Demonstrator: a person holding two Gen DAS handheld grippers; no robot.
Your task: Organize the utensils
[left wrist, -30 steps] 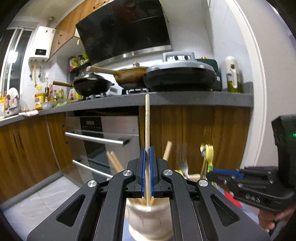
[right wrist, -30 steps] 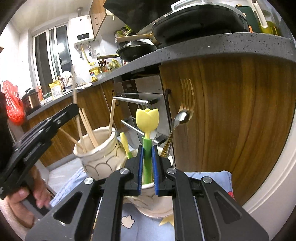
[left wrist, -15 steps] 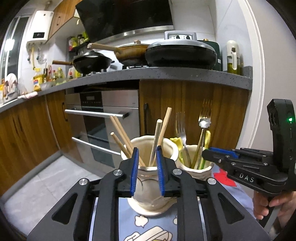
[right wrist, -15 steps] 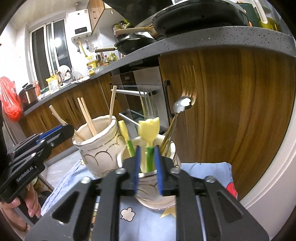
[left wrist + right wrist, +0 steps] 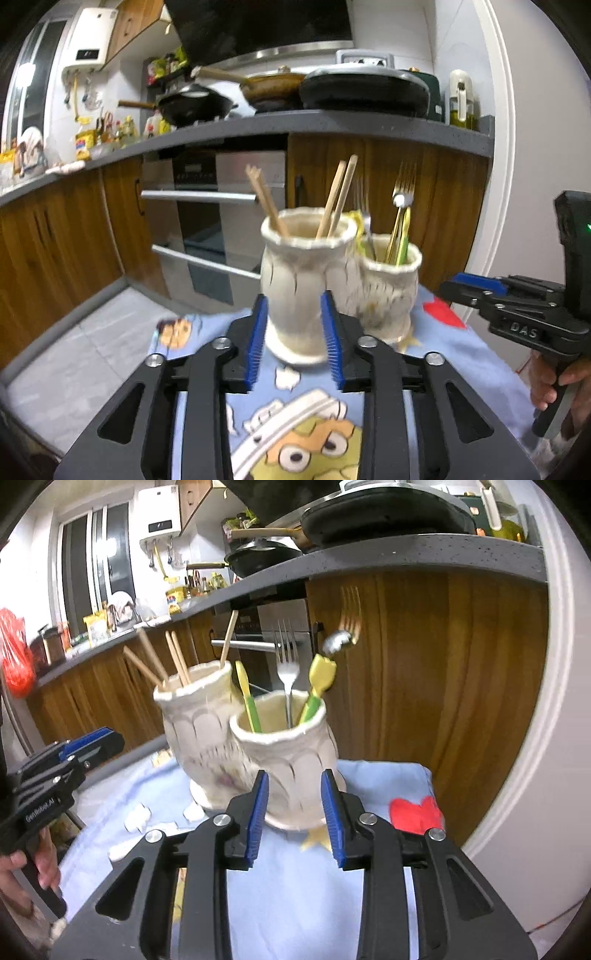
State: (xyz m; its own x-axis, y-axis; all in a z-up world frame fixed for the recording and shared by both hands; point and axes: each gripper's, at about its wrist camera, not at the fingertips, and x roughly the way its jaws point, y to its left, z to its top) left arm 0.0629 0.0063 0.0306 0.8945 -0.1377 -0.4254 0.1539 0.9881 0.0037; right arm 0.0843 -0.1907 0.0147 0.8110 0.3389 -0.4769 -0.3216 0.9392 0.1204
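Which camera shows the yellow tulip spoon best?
The right wrist view: the yellow tulip spoon stands clear in the near cup. In the left wrist view it is mostly hidden behind the chopstick cup.

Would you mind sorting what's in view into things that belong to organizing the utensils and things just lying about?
Job:
- chopsticks in the taller holder
- forks and yellow-green utensils in the shorter holder
- left gripper and right gripper, jaws opening, nothing between them

Lying about:
- pans
- oven
- cartoon cloth

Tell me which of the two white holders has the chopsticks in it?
The taller holder, in front of the left gripper; the shorter holder beside it holds forks and green-handled utensils.
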